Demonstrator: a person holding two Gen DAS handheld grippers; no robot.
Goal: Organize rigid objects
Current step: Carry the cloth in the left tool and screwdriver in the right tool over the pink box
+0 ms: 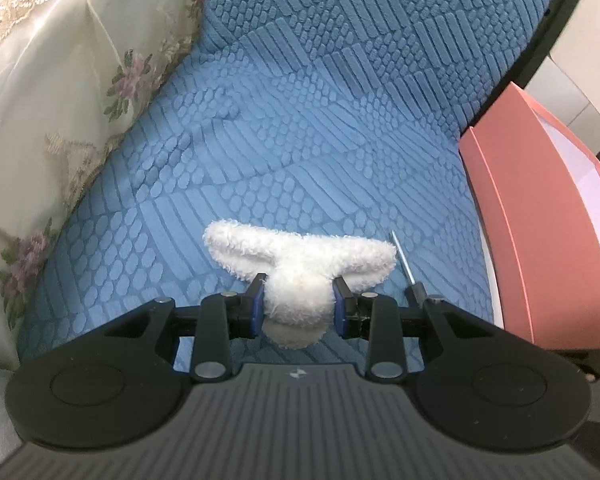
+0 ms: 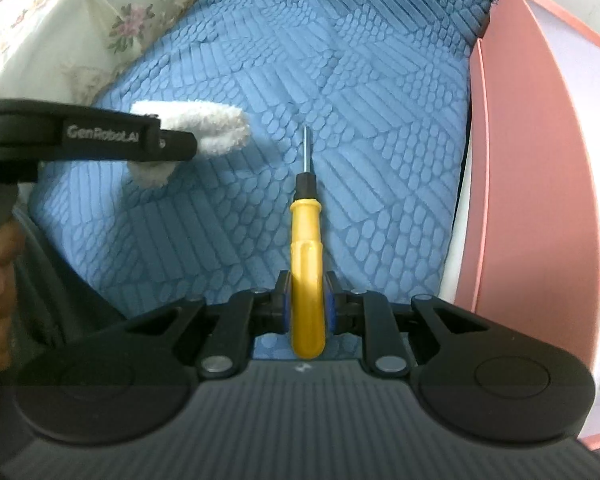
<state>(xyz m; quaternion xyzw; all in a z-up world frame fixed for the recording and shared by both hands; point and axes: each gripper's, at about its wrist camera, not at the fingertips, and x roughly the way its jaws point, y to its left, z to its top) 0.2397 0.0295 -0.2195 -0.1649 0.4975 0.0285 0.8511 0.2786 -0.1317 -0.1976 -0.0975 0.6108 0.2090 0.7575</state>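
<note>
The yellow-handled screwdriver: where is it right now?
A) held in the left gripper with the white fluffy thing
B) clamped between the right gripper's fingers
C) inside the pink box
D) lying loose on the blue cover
B: in the right wrist view the right gripper pinches the yellow-handled screwdriver by its handle, tip pointing forward over the blue cover.

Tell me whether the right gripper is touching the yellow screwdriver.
Touching. The right wrist view shows the right gripper with both blue pads pressed against the handle of the yellow screwdriver, no gap on either side.
</note>
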